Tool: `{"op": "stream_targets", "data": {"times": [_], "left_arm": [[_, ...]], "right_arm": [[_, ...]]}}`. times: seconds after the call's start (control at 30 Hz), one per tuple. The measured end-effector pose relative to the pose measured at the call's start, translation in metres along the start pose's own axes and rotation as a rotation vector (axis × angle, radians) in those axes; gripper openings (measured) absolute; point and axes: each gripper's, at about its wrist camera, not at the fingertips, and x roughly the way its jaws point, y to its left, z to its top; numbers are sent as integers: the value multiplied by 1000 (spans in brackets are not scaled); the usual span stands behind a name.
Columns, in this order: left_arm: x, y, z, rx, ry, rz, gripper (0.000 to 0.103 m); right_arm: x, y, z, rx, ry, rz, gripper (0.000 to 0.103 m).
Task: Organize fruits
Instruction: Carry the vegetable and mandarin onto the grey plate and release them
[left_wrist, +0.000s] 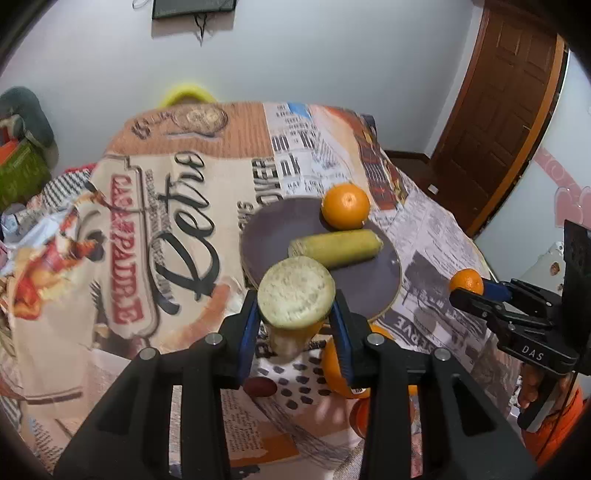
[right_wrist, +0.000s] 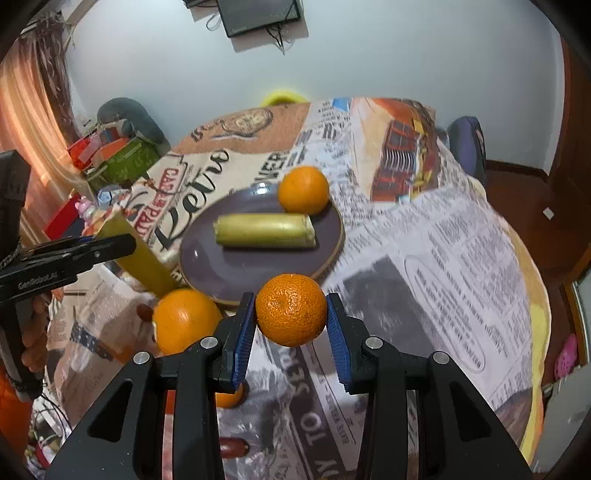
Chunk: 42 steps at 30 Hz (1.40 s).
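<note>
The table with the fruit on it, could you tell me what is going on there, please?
A person is sorting fruit with two handheld claws. The left claw grips a sugarcane piece, and the right claw grips an orange. The purple plate already holds another cane piece and an orange.

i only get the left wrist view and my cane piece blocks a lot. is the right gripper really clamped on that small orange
Observer: Yes. In the right wrist view the right gripper has both blue pads pressed on the sides of the mandarin.
Operator: how long is my cane, i only see its cut end
Observer: It is a long yellow-green stick, held tilted in the left gripper.
Operator: and the orange behind my right finger
Observer: A whole big orange rests on the cloth, beside the near rim of the plate, not on it.
</note>
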Motion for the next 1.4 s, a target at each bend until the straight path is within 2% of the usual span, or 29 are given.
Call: {"op": "stream_targets", "data": {"times": [0.33, 0.73, 0.87, 1.17, 1.4], "left_arm": [[-14, -1, 22, -5, -69, -30, 37], [27, 3, 41, -18, -6, -35, 37], [41, 7, 45, -25, 10, -27, 37], [63, 15, 57, -63, -8, -37, 37], [81, 17, 68, -76, -12, -26, 37]], "right_arm": [[5, 4, 23, -14, -45, 4, 35], [35, 9, 45, -50, -49, 16, 35], [46, 4, 48, -67, -41, -17, 35], [77, -22, 58, -53, 4, -88, 35], [97, -29, 63, -52, 35, -94, 35]]}}
